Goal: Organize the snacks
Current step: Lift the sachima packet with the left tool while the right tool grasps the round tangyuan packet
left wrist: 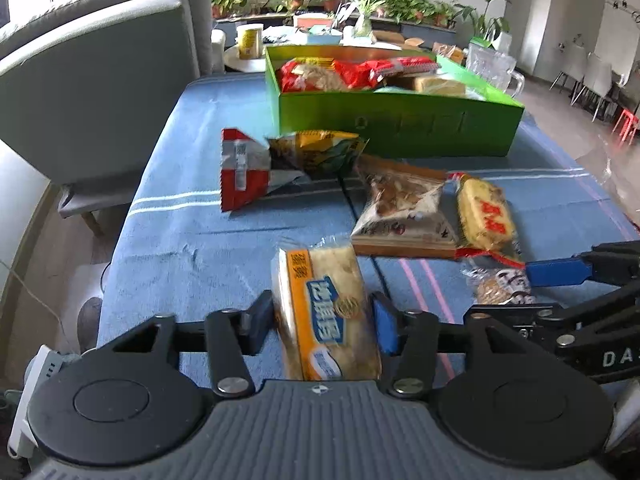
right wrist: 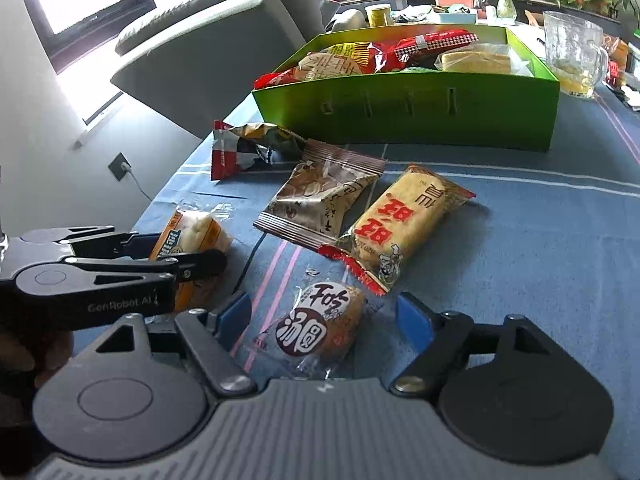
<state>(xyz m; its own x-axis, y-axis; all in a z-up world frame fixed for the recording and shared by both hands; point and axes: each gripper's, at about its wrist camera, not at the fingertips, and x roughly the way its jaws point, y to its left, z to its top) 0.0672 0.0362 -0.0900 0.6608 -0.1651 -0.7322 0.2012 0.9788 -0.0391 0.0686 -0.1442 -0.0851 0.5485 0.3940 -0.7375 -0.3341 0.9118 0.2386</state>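
Left hand-held gripper pinching orange cracker pack, right hand-held gripper spread around round pastry packet

The left gripper, seen from the right wrist camera, carries the white brand "GenRobot AI" on its black arm. The right gripper, seen from the left wrist camera, shows the cut-off letters "DA" on its black body. Nearer than the green box, the yellow rice cracker pack bears two large red Chinese characters. The round cake wrapper has Chinese characters too. The orange-edged cracker pack has a blue Chinese label, too blurred to read.
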